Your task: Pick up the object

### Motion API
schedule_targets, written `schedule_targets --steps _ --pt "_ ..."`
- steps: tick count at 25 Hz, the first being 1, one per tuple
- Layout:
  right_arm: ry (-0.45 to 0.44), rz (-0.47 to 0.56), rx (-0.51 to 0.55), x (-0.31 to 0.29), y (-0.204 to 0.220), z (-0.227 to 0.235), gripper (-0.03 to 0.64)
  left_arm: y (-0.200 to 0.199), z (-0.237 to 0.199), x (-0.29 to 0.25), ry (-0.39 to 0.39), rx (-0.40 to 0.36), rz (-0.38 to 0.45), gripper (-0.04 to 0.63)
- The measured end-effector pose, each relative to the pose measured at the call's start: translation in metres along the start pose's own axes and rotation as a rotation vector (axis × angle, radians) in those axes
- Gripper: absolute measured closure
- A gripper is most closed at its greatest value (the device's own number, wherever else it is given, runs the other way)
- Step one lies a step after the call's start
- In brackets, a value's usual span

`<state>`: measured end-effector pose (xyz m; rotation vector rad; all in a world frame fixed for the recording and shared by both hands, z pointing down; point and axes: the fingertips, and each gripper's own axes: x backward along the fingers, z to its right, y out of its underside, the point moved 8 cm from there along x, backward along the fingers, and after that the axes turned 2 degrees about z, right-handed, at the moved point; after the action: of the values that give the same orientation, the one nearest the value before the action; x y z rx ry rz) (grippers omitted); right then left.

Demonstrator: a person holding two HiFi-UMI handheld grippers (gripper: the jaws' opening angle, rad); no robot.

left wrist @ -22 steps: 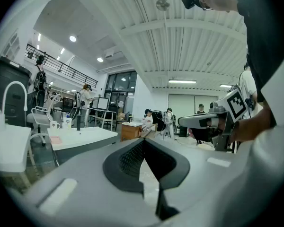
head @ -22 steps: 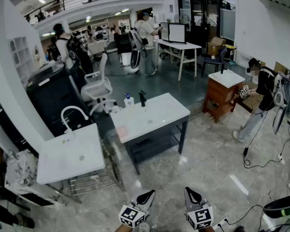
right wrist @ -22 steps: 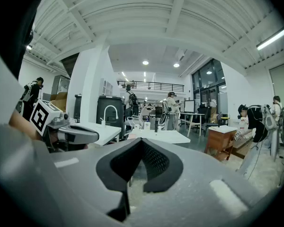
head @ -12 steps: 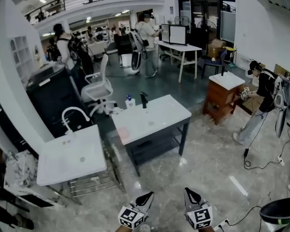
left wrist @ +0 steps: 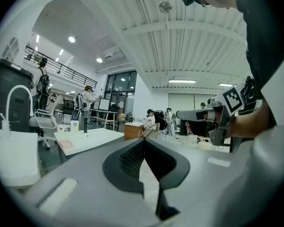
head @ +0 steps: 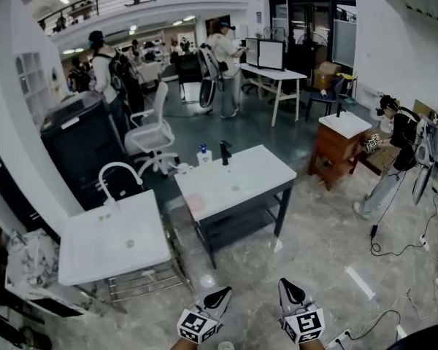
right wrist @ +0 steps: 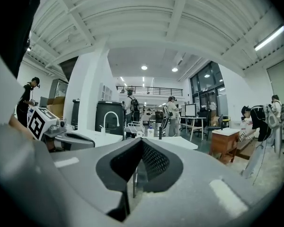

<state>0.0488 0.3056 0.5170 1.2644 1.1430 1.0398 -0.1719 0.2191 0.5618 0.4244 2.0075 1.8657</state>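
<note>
White table [head: 255, 173] sits nearer in my head view than before. Clenched on nothing: left gripper [left wrist: 143, 142] and right gripper [right wrist: 142, 141], well short of it. I cannot tell the object: bottle [head: 203, 155] and pink pad [head: 196, 203] rest on the table

No legible text, brand, number or sign anywhere. Only black-and-white square patterns, not letters or digits, on the marker cube [head: 200, 327] of the left gripper [head: 220, 296] and on the marker cube [head: 304, 325] of the right gripper [head: 289, 290]. Too small to read: any label on the bottle [head: 204, 154] at the rear edge of the white table [head: 255, 177]. Blank white on the monitor [head: 270, 53] on the far desk, with no characters to make out.
</note>
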Motion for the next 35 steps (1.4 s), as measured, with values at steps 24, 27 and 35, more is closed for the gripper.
schedule_targets --steps 24,27,35 --pt "-0.079 -0.034 -0.026 -0.122 -0.004 0.033 0.614 -0.005 -0.090 -0.058 -0.084 0.040 -0.044 0.577" --pt "-0.098 -0.028 -0.022 -0.139 -0.008 0.053 0.614 -0.009 -0.095 -0.079 -0.111 0.036 -0.040 0.577" --pt "-0.142 0.005 -0.005 -0.157 -0.003 0.106 0.614 -0.016 -0.089 -0.125 -0.168 0.033 -0.039 0.577"
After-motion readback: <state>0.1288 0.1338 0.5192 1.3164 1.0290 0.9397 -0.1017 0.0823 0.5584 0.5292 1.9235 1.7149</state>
